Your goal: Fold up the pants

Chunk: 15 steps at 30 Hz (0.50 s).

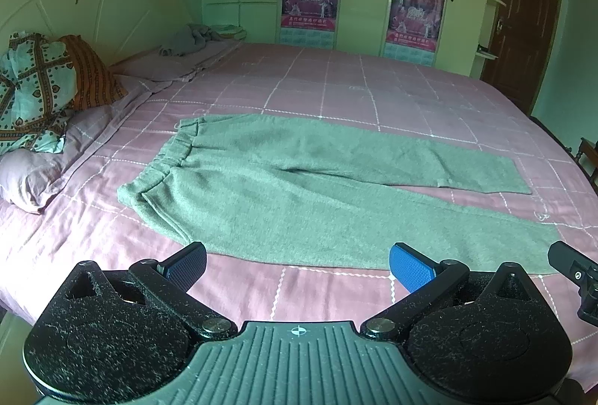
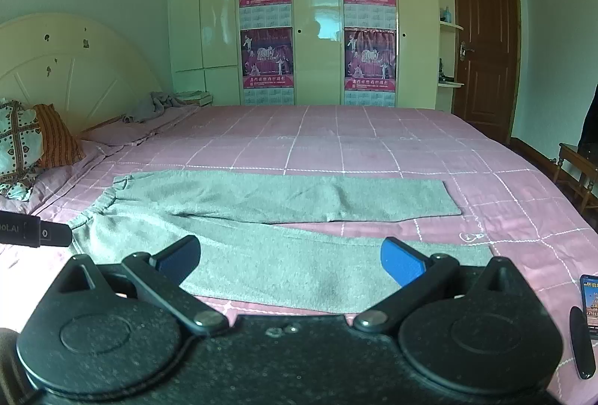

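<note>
Grey pants (image 1: 299, 188) lie flat on the pink checked bed, waistband at the left, both legs spread out to the right. They also show in the right wrist view (image 2: 269, 240). My left gripper (image 1: 299, 265) is open and empty, hovering just in front of the near leg's edge. My right gripper (image 2: 291, 261) is open and empty, above the near leg toward its cuff end. Part of the right gripper (image 1: 575, 278) shows at the right edge of the left wrist view, and part of the left gripper (image 2: 37, 233) at the left edge of the right wrist view.
Pillows (image 1: 41, 95) and a crumpled grey cloth (image 1: 187, 39) lie by the headboard at the left. A wardrobe with posters (image 2: 317, 31) and a brown door (image 2: 486, 42) stand behind the bed. A phone (image 2: 590, 304) lies on the bed at the right. A wooden chair (image 2: 579, 169) stands beside the bed.
</note>
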Each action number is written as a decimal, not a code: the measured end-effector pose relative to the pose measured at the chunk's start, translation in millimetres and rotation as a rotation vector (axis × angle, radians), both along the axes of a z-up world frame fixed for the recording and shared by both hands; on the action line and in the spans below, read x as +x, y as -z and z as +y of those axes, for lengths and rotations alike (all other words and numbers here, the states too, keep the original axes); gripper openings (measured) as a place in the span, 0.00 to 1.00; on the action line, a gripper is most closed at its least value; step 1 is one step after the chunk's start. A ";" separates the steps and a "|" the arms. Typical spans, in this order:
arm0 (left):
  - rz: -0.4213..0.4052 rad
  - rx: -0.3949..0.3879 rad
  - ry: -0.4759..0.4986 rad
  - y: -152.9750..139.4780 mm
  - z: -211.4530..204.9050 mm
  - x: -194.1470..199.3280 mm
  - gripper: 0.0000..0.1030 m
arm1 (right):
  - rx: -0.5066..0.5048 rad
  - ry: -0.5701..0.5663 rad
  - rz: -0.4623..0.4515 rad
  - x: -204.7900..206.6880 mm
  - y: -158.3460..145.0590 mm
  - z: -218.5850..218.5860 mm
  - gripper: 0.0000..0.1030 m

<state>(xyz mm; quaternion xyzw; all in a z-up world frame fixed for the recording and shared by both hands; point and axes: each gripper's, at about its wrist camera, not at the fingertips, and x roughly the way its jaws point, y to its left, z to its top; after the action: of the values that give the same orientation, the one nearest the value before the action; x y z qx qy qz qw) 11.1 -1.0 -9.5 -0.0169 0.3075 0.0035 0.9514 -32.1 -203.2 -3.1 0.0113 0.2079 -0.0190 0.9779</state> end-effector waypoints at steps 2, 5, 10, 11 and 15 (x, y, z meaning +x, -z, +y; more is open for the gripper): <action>-0.002 0.003 -0.001 0.6 0.4 0.9 1.00 | 0.009 0.000 -0.006 2.0 -0.9 -0.3 1.00; -0.006 0.000 -0.004 1.0 1.2 1.1 1.00 | 0.008 0.000 -0.005 1.9 -1.0 -0.3 1.00; 0.018 -0.002 -0.009 2.9 2.6 2.8 1.00 | 0.009 -0.003 -0.004 2.3 -0.2 -0.3 1.00; 0.015 -0.001 -0.009 3.2 2.7 3.2 1.00 | 0.000 -0.002 -0.003 2.3 -0.5 0.0 1.00; 0.019 0.008 -0.010 4.8 3.7 6.3 1.00 | -0.009 -0.005 0.003 3.1 2.5 2.2 1.00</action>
<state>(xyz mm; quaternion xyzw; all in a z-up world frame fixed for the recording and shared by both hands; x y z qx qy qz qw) 17.4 2.7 -14.3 -0.0146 0.3166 0.0099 0.9484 -29.0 -201.0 -5.6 0.0066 0.2094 -0.0176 0.9776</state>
